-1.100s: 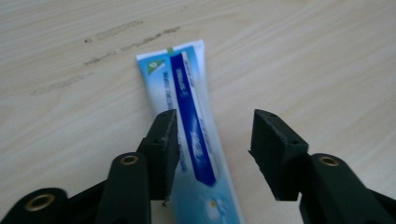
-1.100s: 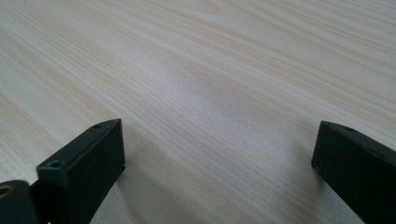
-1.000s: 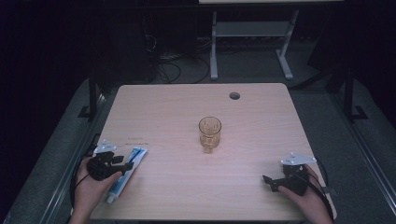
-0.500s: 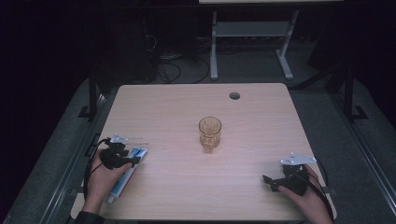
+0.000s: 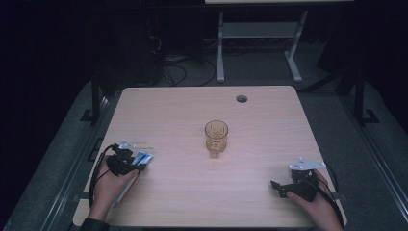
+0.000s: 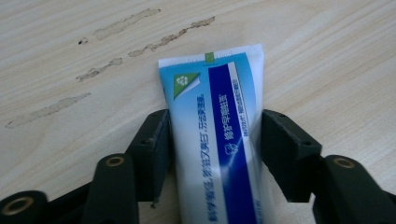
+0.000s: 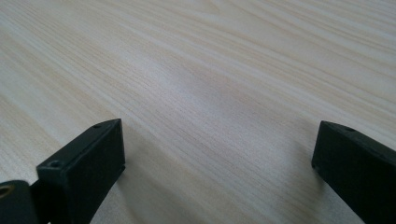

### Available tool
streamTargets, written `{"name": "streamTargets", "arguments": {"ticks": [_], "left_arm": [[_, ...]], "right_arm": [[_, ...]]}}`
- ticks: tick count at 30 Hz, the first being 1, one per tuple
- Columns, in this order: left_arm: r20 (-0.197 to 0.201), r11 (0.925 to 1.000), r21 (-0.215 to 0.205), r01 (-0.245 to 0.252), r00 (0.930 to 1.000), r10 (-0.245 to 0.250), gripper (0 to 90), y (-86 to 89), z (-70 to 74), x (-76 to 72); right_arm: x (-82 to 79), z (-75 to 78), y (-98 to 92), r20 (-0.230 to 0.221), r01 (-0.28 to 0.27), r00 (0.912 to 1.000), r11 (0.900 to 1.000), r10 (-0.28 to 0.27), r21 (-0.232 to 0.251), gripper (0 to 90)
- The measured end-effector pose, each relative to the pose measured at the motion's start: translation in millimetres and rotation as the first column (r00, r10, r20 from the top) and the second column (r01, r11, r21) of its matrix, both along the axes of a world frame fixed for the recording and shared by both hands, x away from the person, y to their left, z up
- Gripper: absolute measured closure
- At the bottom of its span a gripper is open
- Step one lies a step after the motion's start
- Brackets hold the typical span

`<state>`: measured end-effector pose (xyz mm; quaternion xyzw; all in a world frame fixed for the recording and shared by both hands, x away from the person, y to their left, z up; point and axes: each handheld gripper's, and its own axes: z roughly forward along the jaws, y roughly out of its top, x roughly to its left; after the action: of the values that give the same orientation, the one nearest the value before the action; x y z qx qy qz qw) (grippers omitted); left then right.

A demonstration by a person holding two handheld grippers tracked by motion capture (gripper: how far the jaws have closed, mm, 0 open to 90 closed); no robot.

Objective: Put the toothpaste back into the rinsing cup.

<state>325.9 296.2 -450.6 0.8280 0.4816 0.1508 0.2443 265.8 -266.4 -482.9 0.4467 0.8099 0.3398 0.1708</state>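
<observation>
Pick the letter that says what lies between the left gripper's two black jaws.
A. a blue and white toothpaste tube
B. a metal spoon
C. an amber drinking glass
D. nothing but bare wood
A: in the left gripper view the blue and white toothpaste tube lies flat on the wooden table between the left gripper's jaws, which have just been closing beside it.

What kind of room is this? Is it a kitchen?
Probably not a kitchen: it looks like a workshop or lab. A bare wooden table stands on grey carpet, tangled cables lie on the floor behind it, and a metal stand is at the back.
</observation>
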Motion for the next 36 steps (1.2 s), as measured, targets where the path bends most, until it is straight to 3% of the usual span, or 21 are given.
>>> {"name": "streamTargets", "arguments": {"ticks": [11,24,28,31,32,36], "left_arm": [[-0.026,0.9998,0.010,-0.019,0.9995,0.019,55.5,-2.6,2.8,-0.2],[-0.057,0.9982,0.057,0.017,0.9983,-0.014,67.7,-7.3,12.0,-2.2],[-0.060,0.9995,0.019,0.023,0.9980,-0.022,69.9,-5.4,13.6,-4.0],[-0.042,0.9995,-0.013,0.029,0.9987,-0.029,70.3,-2.7,17.7,-6.7],[-0.029,0.9978,-0.055,0.036,0.9989,-0.038,70.7,-0.1,22.8,-8.8],[-0.001,0.9948,-0.093,0.042,0.9991,-0.042,71.2,2.9,30.1,-12.9]], "right_arm": [[0.0,0.0,0.1,0.000,-0.002,1.0000,1.000,0.002,0.000,1.8],[0.3,0.0,0.1,0.000,-0.005,1.0000,1.000,0.005,0.001,1.8],[0.3,0.0,0.1,0.000,-0.005,1.0000,1.000,0.005,0.001,1.8],[0.4,0.0,0.1,0.000,-0.006,1.0000,1.000,0.006,0.001,1.8],[0.4,0.0,0.1,0.001,-0.006,1.0000,1.000,0.006,0.001,1.8],[0.4,0.0,0.1,0.001,-0.006,1.0000,1.000,0.006,0.001,1.8]]}}
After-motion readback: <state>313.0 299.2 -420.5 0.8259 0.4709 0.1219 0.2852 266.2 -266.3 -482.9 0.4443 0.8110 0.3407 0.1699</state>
